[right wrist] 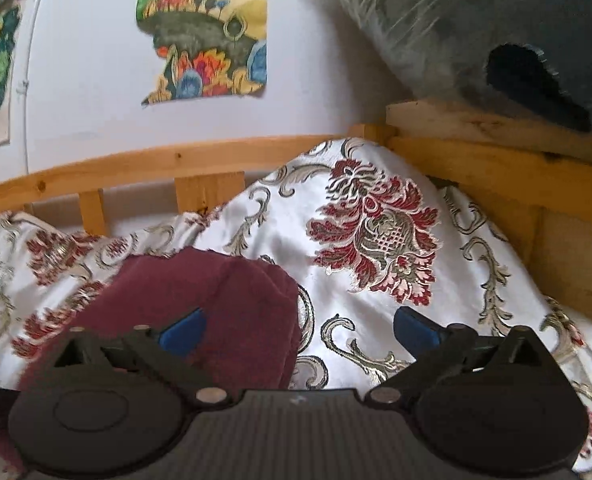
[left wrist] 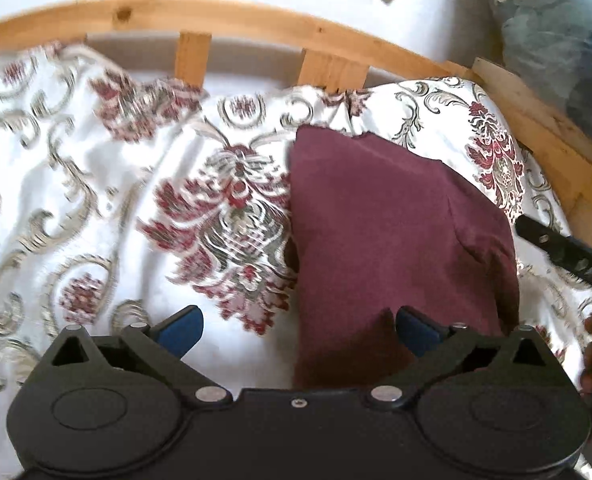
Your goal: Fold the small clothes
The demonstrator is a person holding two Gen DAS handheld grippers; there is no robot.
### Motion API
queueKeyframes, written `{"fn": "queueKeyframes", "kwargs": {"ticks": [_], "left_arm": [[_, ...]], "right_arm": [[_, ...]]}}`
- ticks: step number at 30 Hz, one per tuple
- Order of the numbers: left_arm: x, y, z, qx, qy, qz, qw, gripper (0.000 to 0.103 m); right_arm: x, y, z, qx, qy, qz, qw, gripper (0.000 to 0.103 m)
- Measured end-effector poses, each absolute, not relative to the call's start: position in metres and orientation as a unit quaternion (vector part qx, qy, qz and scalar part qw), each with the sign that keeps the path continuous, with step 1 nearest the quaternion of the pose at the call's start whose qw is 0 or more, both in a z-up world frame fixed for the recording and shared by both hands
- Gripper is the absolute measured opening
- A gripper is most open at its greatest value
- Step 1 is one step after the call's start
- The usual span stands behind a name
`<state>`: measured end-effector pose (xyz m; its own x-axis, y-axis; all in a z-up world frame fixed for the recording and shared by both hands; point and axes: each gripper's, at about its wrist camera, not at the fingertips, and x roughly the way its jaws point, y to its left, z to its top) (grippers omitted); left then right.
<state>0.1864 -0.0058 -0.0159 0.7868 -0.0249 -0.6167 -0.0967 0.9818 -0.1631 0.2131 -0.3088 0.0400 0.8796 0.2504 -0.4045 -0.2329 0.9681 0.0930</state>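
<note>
A maroon garment (left wrist: 392,232) lies folded in a long strip on the white bedspread with red and grey floral print (left wrist: 96,184). My left gripper (left wrist: 298,330) is open above the garment's near left edge; its right blue pad (left wrist: 416,330) hangs over the cloth and its left pad is over the bedspread, nothing pinched. In the right wrist view the same maroon garment (right wrist: 200,304) lies at lower left. My right gripper (right wrist: 298,330) is open, its left pad (right wrist: 182,330) over the cloth, its right pad over the bedspread (right wrist: 376,240). One black finger of the right gripper (left wrist: 552,244) shows at the left view's right edge.
A wooden bed rail with slats (left wrist: 224,20) runs behind the bedspread against a white wall, with a wooden end board (right wrist: 496,168) at right. A plastic-wrapped grey-blue bundle (right wrist: 496,32) rests on that board. Colourful pictures (right wrist: 204,28) hang on the wall.
</note>
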Motion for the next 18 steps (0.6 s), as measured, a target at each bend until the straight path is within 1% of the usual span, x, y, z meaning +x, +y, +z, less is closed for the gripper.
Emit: {"fn": "queueKeyframes", "kwargs": {"ticks": [5,12,18], "left_arm": [[0.161,-0.014,-0.003,-0.082,0.289,0.032,0.953,0.102],[0.122,-0.020,0.017,-0.093,0.265,0.032,0.959,0.102],[0.088,-0.022,0.030,-0.075,0.240,0.034,0.967,0.102]], "right_arm": [[0.181,-0.314,0.058,0.027,0.198,0.132,0.971,0.103],[0.130,-0.312,0.079,0.022,0.168,0.131,0.977,0.103],[0.079,-0.312,0.082,0.024,0.143,0.128,0.981,0.103]]}}
